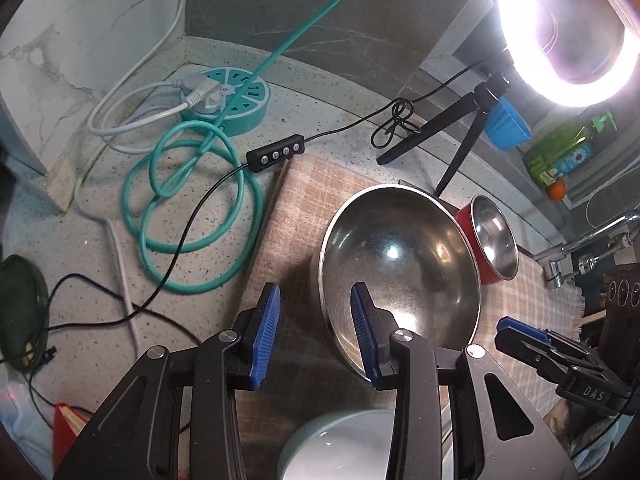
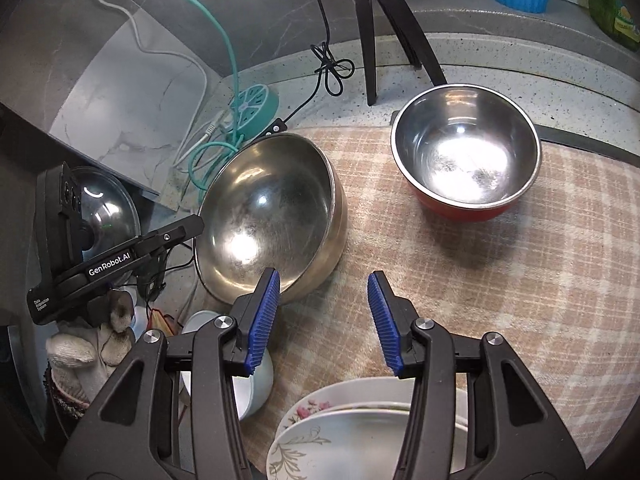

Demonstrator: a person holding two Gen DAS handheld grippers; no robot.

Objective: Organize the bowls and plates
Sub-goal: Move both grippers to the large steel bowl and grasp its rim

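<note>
A large steel bowl point(image 1: 400, 256) sits on a checked cloth point(image 1: 304, 196) and looks tipped in the right wrist view. My left gripper point(image 1: 316, 304) is open, its jaws straddling the bowl's near left rim: one pad is over the inside, the other outside, and neither presses. My right gripper point(image 2: 324, 292) hangs open over the cloth point(image 2: 480, 280) with nothing between its pads. The large bowl point(image 2: 272, 216) is just to its left. A red bowl with a steel inside point(image 2: 466, 152) stands farther back right. Floral plates point(image 2: 360, 416) lie stacked beneath the right gripper, beside a pale bowl point(image 2: 256, 384).
A ring light point(image 1: 568, 32) on a black tripod point(image 2: 372, 20) stands behind the cloth. A teal power strip point(image 1: 232, 100), a teal cable coil point(image 1: 192, 216) and a black cord controller point(image 1: 276, 154) lie on the counter at left. A tap point(image 1: 588, 240) is at right, a glass lid point(image 2: 104, 208) at left.
</note>
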